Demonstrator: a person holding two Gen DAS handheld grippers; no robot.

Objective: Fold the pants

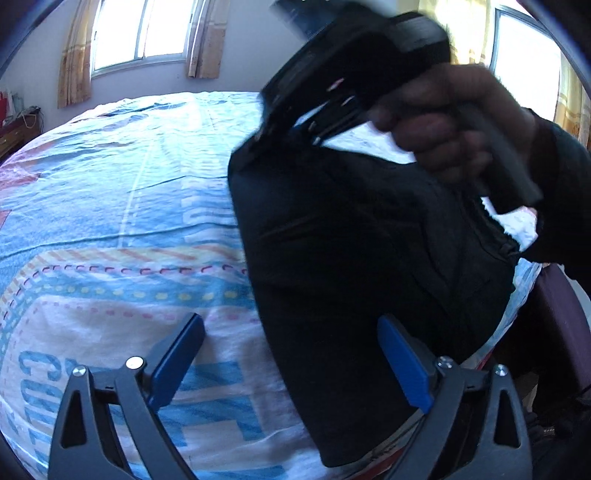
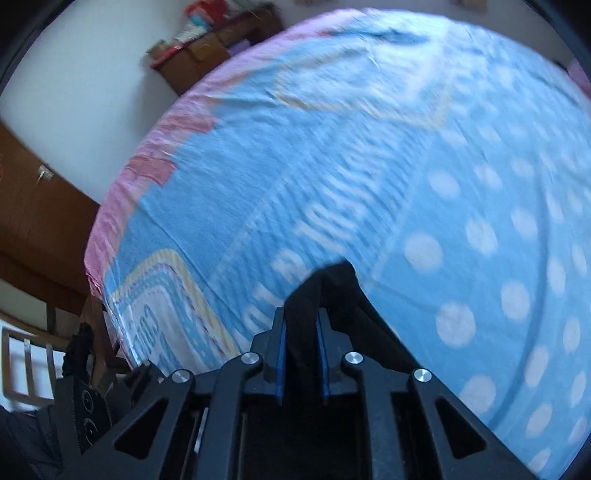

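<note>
The black pants [image 1: 351, 266] lie in a folded stack on the right side of the bed, with their far end lifted. My left gripper [image 1: 291, 354] is open, low over the bed at the stack's near left edge, with its right pad [image 1: 404, 363] over the black cloth and nothing held. My right gripper [image 2: 302, 350] is shut on a fold of the black pants [image 2: 334, 291] and holds it above the bed. In the left wrist view the right gripper [image 1: 280, 140] and the hand on it hang over the far end of the pants.
The bed [image 1: 129, 206] has a blue, white and pink patterned sheet [image 2: 369, 166]. A window with curtains [image 1: 140, 33] stands behind the bed. A dark red chair [image 1: 557, 317] stands at the bed's right. Cardboard boxes [image 2: 207, 51] and wooden furniture [image 2: 33, 206] stand beyond the bed's edge.
</note>
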